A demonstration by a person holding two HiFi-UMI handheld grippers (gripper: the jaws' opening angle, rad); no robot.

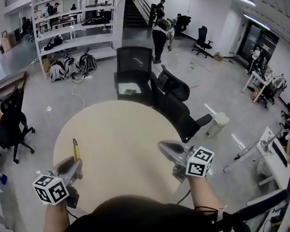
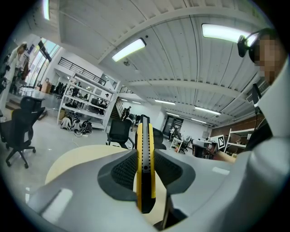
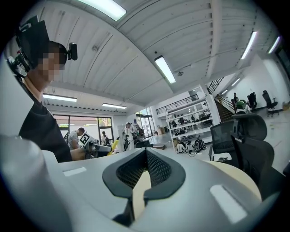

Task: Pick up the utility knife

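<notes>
Two grippers show in head view, both over the round beige wooden table (image 1: 122, 140); your left gripper (image 1: 73, 168) is clenched on the yellow-and-black utility knife (image 1: 76, 149), whose long body sticks out past the jaw tips, pointing away from you; your right gripper (image 1: 164, 148) sits well apart at the table's right side, holding nothing; black mesh office chairs (image 1: 172, 102) stand at the far rim.

Left gripper view: both pads press on the knife (image 2: 145, 163), which is set on edge, yellow sides against the pads, black spine facing the camera; table (image 2: 77, 158) lies beyond.

Right gripper view: jaw tips are together with nothing between them on your right gripper (image 3: 145, 154); table (image 3: 240, 174) shows behind.
</notes>
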